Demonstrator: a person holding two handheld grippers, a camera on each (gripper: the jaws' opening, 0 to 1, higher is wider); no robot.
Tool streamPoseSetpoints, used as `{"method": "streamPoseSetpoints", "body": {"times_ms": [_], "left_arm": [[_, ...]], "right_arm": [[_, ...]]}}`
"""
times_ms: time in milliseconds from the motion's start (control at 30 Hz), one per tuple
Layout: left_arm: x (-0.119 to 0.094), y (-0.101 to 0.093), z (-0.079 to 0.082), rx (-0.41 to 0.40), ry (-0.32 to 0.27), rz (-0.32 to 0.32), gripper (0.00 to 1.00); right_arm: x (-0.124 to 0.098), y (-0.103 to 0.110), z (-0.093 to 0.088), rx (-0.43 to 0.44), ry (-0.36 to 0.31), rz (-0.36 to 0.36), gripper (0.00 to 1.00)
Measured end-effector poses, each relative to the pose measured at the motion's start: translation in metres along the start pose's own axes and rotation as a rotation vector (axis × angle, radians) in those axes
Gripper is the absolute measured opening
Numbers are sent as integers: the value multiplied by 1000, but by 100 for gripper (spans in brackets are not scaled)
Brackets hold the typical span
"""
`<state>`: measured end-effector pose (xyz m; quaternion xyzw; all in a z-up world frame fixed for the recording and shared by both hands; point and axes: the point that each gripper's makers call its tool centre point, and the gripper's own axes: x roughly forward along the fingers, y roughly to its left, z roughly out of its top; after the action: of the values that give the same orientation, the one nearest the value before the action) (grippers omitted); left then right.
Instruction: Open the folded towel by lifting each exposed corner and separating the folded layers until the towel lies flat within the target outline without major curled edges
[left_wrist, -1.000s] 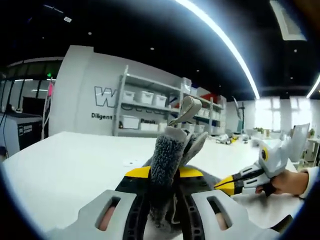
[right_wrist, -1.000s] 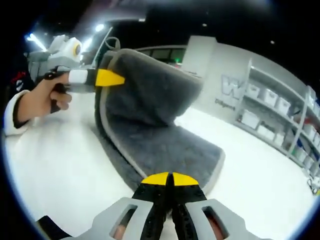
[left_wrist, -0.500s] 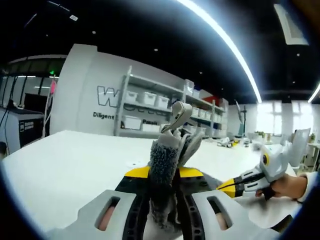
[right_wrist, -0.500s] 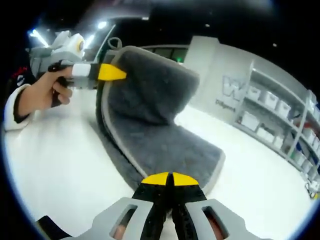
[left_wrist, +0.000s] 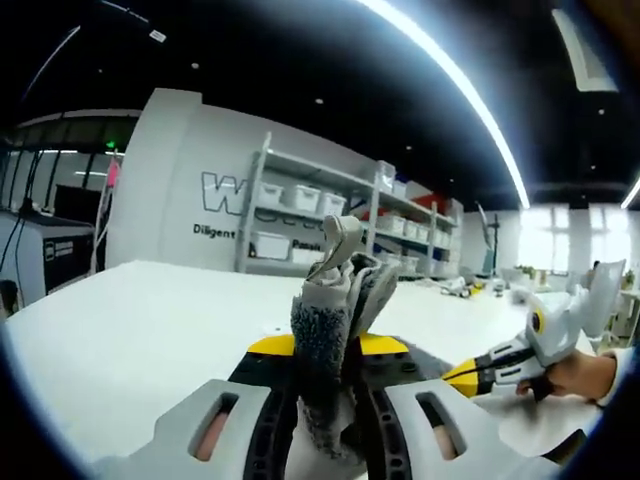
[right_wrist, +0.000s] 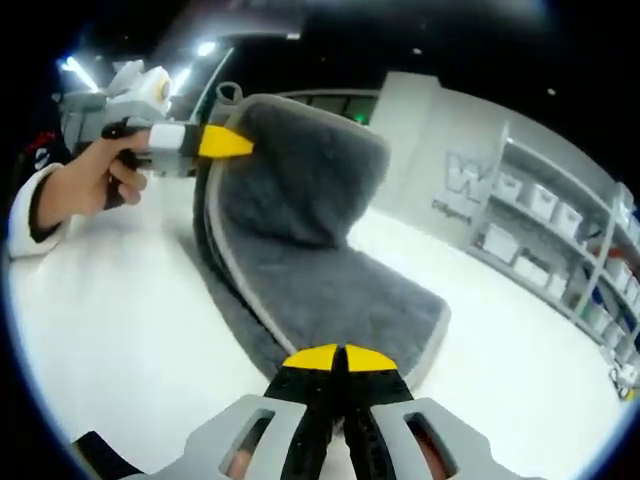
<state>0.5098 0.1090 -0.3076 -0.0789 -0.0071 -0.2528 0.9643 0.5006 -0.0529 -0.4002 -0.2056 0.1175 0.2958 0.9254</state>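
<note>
The left gripper (left_wrist: 325, 345) is clamped on a raised corner of the grey towel (right_wrist: 300, 240), whose pale-bound edge curves down to the white worktop (right_wrist: 110, 320). The right gripper (right_wrist: 338, 360) pinches the near hem (jaws closed). Bare worktop lies all around. The wall lettering (left_wrist: 222, 230) reads "Diligent"; the rest is hidden by shelves (left_wrist: 300, 215).

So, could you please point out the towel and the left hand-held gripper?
towel (right_wrist: 320, 270), right gripper view, grey pile of the lifted layer.
left hand-held gripper (right_wrist: 235, 145), right gripper view, yellow jaw tips clamping the towel's edge.
</note>
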Motion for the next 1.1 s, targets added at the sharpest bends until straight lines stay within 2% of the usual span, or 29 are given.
{"method": "streamPoseSetpoints", "body": {"times_ms": [733, 833, 1100], "left_arm": [[-10, 14, 3, -29, -8, 38, 21], [-7, 21, 4, -36, -4, 45, 21], [-7, 27, 1, -47, 10, 61, 21]], "right_arm": [[0, 3, 1, -13, -2, -2, 0], [0, 3, 1, -14, -2, -3, 0], [0, 3, 1, -20, -3, -5, 0]]}}
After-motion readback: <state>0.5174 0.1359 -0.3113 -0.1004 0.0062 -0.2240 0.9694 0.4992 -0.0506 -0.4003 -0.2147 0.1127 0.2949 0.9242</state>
